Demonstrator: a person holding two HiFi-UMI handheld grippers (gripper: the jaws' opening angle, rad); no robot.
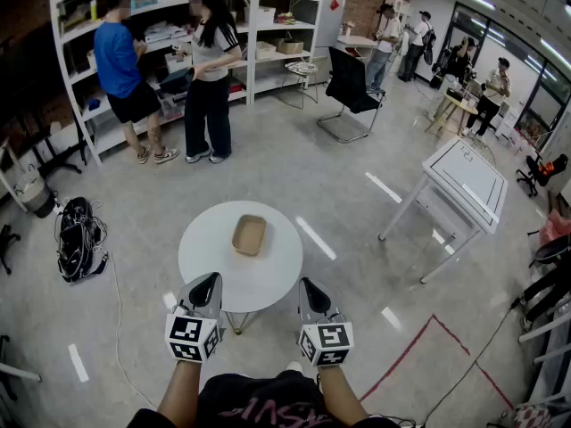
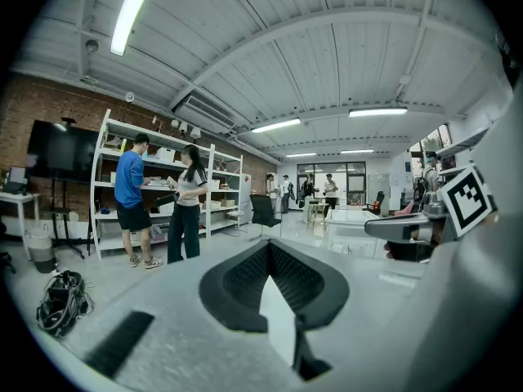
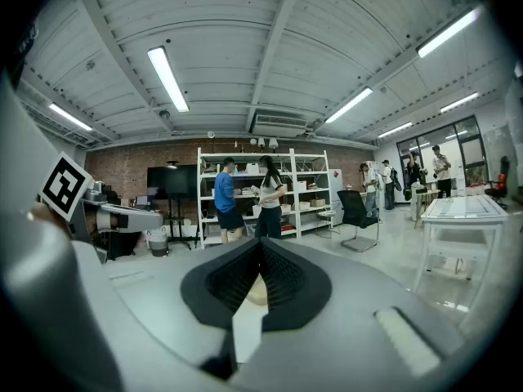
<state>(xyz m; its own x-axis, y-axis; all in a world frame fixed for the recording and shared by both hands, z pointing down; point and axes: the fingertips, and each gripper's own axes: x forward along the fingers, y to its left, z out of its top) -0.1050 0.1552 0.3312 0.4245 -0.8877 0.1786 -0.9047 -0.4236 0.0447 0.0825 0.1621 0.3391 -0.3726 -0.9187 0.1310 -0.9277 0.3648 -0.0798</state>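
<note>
Jaws together: left gripper [image 1: 211, 281], right gripper [image 1: 306, 284] | tray [image 1: 249, 235] tan, shallow, round-cornered

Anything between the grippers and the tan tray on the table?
Nothing visible. The tan tray lies alone on the round table; only bare tabletop separates it from the left gripper and right gripper at the near edge.

Readable text: none is showing.
Marker cubes [image 1: 189, 337]: showing square black-and-white patterns only.
Shirt print [image 1: 268, 412]: pink lettering is showing, too blurred to read.
</note>
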